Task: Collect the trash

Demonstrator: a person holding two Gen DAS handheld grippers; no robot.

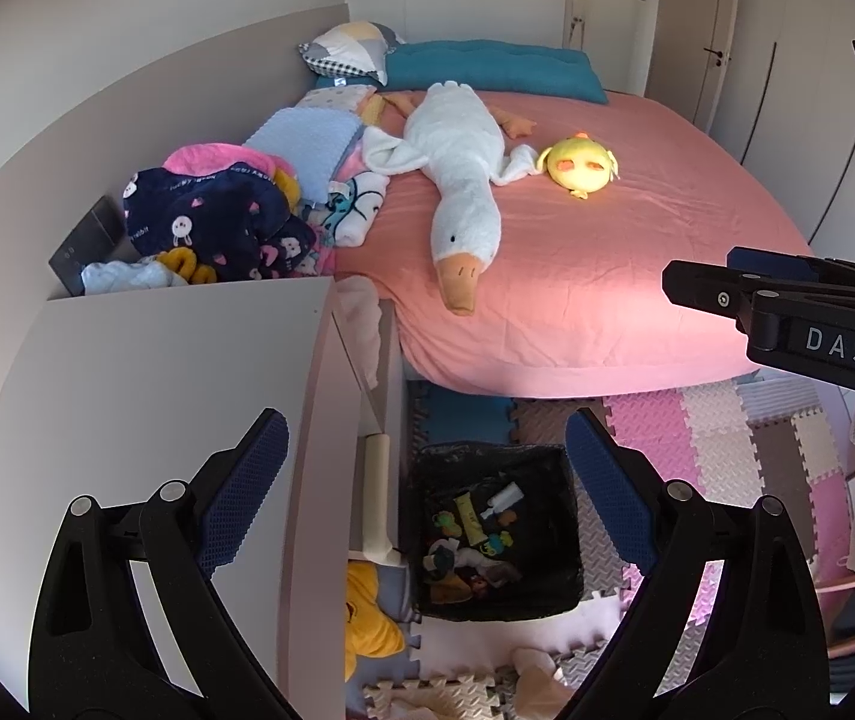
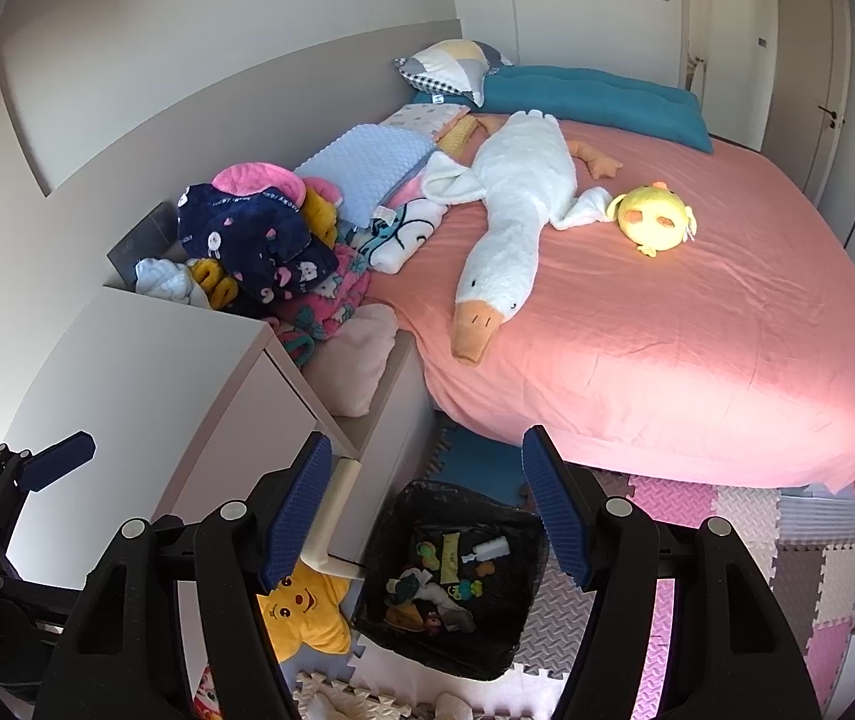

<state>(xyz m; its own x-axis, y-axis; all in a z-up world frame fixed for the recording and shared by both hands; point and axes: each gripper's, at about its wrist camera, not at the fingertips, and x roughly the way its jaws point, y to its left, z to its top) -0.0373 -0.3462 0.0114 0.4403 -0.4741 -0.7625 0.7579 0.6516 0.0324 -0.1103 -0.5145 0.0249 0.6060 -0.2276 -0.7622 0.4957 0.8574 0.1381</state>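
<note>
A black-lined trash bin (image 1: 571, 546) stands on the foam floor mat beside the bed, with several small wrappers, a white bottle (image 1: 502, 498) and other scraps inside. It also shows in the right wrist view (image 2: 385, 540). My left gripper (image 1: 427, 480) is open and empty, high above the bin. My right gripper (image 2: 427, 498) is open and empty, also above the bin. The right gripper shows at the right edge of the left wrist view (image 1: 727, 294), and the left gripper at the left edge of the right wrist view (image 2: 61, 456).
A pink bed (image 1: 607, 276) holds a white goose plush (image 1: 457, 180) and a yellow chick plush (image 1: 580, 162). A white cabinet (image 1: 157, 390) with piled clothes (image 1: 217, 222) stands left. A yellow star cushion (image 2: 301, 612) lies on the puzzle mat (image 1: 727, 450).
</note>
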